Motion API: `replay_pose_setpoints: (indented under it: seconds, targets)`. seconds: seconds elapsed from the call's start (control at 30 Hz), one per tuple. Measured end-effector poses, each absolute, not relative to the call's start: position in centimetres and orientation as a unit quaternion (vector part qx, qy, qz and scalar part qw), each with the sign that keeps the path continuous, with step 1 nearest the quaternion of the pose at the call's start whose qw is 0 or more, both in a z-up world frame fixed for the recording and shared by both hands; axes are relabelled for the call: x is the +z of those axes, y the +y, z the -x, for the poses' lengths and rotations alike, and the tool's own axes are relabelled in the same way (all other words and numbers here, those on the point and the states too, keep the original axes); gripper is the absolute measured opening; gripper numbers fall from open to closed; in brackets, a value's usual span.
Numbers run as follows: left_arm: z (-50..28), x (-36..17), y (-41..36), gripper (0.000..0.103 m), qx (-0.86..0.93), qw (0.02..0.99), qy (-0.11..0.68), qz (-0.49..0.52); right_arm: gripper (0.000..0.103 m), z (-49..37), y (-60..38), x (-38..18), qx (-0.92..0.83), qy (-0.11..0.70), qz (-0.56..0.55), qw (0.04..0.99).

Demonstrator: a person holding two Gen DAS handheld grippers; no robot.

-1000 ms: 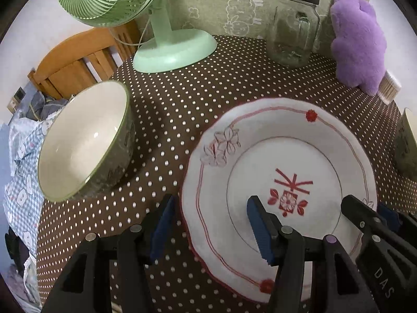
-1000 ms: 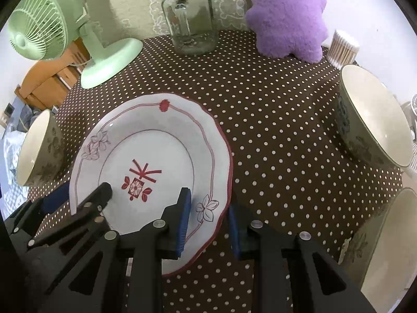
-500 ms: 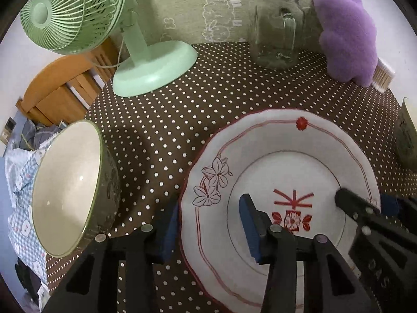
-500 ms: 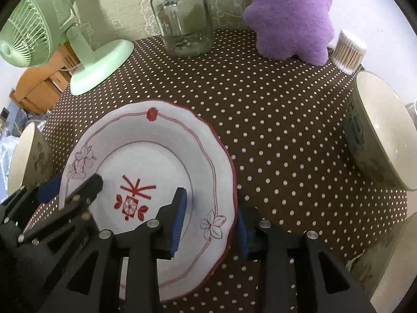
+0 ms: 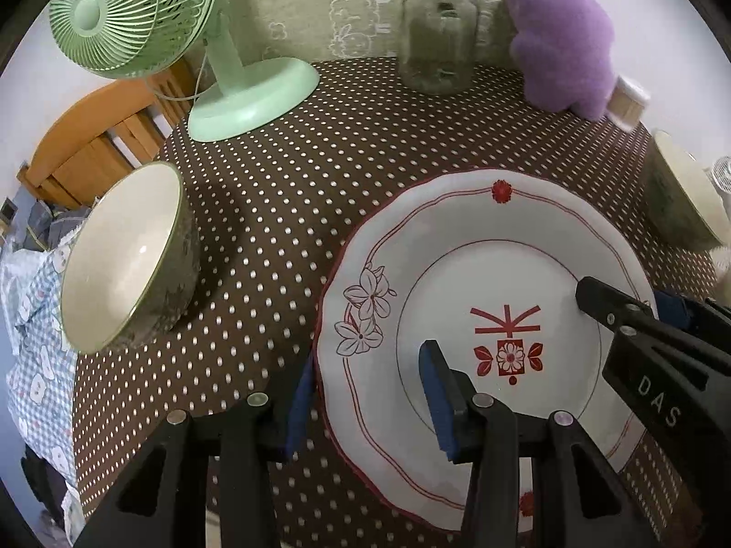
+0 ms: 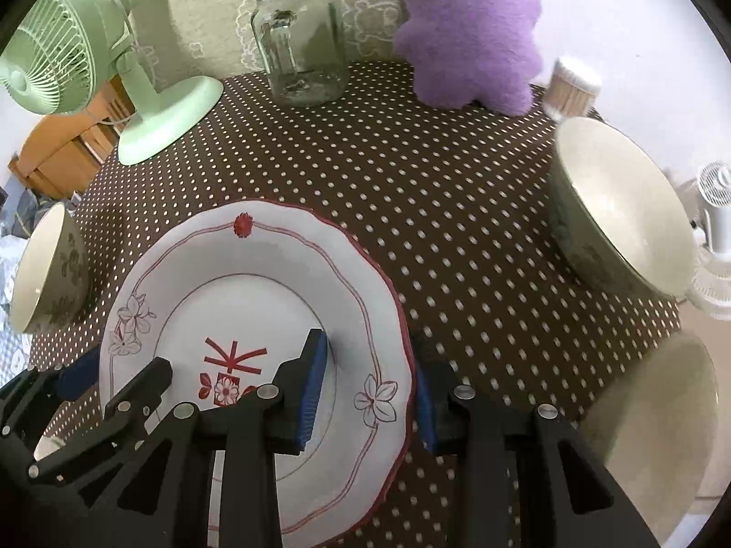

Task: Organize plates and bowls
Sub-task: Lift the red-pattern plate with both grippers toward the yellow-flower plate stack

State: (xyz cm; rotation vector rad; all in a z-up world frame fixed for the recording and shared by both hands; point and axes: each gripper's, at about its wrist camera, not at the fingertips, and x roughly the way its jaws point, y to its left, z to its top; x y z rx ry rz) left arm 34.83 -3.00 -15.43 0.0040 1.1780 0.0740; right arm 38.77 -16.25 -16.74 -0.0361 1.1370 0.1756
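Plate [image 5: 479, 283], white with red pattern: near table's [image 5: 320, 160] front edge. Left gripper [image 5: 365, 392] and right gripper [image 6: 365, 392] each straddle opposite rims, pads spread, not visibly pinching. Bowl [image 5: 123, 255]: left edge.

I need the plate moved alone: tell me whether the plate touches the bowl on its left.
Apart. The left wrist view shows a broad strip of dotted tablecloth between the bowl and the plate's scalloped red rim.
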Motion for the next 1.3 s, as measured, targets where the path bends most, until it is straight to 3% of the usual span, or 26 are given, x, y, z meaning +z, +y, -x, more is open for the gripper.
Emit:
replay_pose_setpoints:
  seconds: [0.57,1.3]
  targets:
    - [-30.0,-14.9,-4.3,0.045,-0.034,0.824,0.566,-0.028,0.038,-31.8,-17.9,-15.6,0.014,0.545,0.001,0.838]
    - [-32.4,-16.2,-5.5,0.043,-0.049,0.820,0.569,-0.034,0.041,-31.6,-18.8,-17.4,-0.006,0.555,-0.024,0.831]
